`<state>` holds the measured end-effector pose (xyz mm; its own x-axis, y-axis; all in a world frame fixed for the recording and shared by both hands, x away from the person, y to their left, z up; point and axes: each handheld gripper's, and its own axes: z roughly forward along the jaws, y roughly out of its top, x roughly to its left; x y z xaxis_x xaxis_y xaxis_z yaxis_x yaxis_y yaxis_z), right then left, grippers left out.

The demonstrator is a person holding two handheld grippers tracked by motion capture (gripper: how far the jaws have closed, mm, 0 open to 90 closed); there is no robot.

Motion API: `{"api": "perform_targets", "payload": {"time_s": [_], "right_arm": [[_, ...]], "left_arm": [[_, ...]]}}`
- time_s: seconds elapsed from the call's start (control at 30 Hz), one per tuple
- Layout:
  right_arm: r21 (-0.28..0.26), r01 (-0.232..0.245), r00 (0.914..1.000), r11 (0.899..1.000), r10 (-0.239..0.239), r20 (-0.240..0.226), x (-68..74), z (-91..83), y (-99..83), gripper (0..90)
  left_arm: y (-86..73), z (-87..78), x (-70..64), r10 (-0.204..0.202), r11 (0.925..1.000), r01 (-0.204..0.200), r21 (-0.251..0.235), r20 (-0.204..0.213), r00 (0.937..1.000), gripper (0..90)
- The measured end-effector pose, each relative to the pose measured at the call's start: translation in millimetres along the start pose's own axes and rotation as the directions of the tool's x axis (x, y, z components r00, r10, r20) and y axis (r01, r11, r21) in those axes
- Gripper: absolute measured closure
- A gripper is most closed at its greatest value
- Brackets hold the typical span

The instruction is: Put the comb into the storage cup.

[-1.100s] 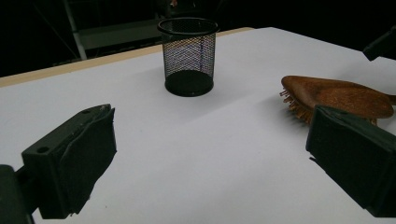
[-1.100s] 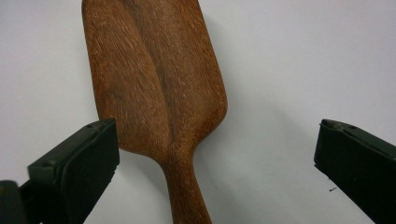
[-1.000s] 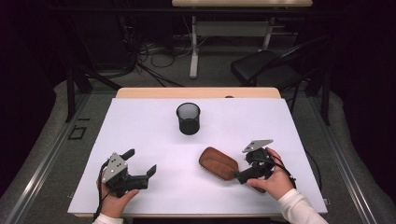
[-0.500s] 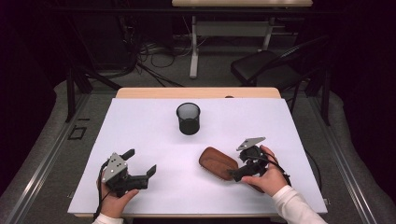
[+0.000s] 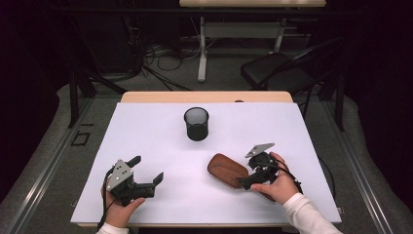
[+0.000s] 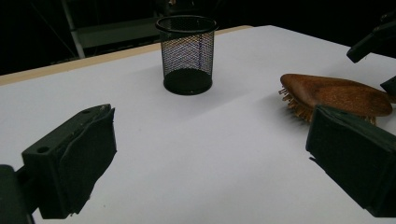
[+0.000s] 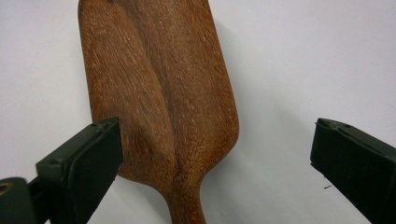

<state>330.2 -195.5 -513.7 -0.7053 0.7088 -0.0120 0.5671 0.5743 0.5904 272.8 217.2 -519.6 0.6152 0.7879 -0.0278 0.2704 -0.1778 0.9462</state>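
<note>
- The right gripper (image 5: 249, 174) sits at the near right of the white table (image 5: 160, 131), held in the person's right hand (image 5: 275, 183), with its jaws wide apart.
- In the right gripper view, the two black jaws stand either side of the narrow end of the wooden brush (image 7: 163, 93); the left jaw overlaps the brush's edge in the picture, though I cannot tell whether it touches, and the right jaw is well clear of the wood, over bare table.
- Nothing is clamped between those jaws; the brush's neck, where it narrows toward the handle, lies in the gap between them.
- The wooden brush (image 5: 227, 170) lies on the table bristles down, smooth back up, just beside the right gripper and near the table's middle-right.
- The left gripper (image 5: 146, 170) rests at the near left in the left hand (image 5: 119, 212), jaws also spread wide with bare tabletop between them.
- In the left gripper view, the brush (image 6: 334, 95) lies off to the right, bristles visible beneath its edge.
- A black mesh cup (image 5: 196, 124) stands upright farther back on the table, well apart from both grippers and from the brush.
</note>
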Motion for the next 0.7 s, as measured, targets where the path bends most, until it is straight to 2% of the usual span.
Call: {"api": "perform_targets", "payload": {"time_s": [0.3, 0.7], "right_arm": [[-0.002, 0.004, 1.0, 1.0, -0.004, -0.001, -0.1, 0.4, -0.2, 5.4], [-0.017, -0.012, 0.9999, 1.0, 0.013, 0.003, -4.6, -2.9, -1.1, 7.2]], "left_arm": [[-0.2, 0.4, -0.1, 0.001, 1.0, -0.001, 0.001, 0.003, 1.0, 2.6], [-0.2, 0.5, -0.4, 0.004, 1.0, -0.004, 0.003, 0.0, 1.0, 2.9]]}}
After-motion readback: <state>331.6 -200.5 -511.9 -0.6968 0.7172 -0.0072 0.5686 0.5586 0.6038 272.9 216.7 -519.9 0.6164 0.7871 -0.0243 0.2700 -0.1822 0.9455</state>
